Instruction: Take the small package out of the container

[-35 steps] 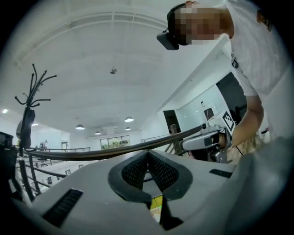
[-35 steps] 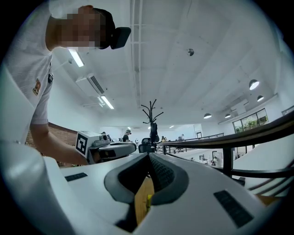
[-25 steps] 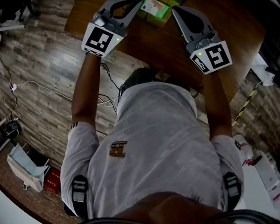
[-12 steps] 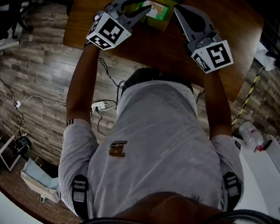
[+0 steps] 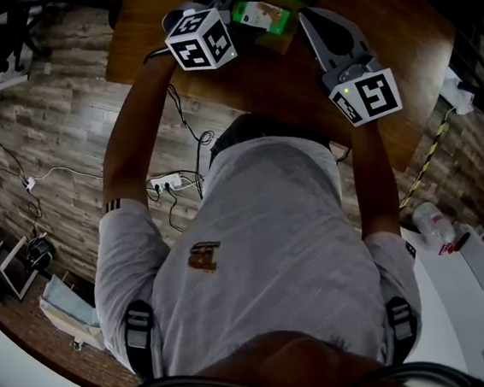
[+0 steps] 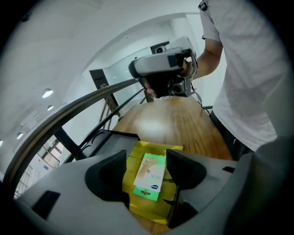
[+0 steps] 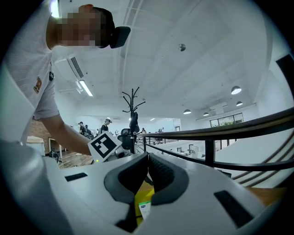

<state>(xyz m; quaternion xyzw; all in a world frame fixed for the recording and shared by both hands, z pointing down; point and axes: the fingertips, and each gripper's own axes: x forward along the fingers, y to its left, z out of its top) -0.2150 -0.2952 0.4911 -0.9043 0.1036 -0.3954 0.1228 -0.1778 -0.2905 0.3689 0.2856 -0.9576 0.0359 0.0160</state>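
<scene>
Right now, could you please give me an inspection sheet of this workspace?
Surface: wooden table, bare wood between the two grippers.
Job's things: small package lies flat in the yellow container, not yet taken out.
Clutter: dark flat object beside the container; cannot tell what it is.
Grippers: left hand-held gripper has its jaws opening on either side of the package, pads not pressing it; right hand-held gripper has its jaws together, nothing held.
Cables: power strip with cables on the floor; none seen on the table.
Surroundings: wood-plank floor around the table.
</scene>
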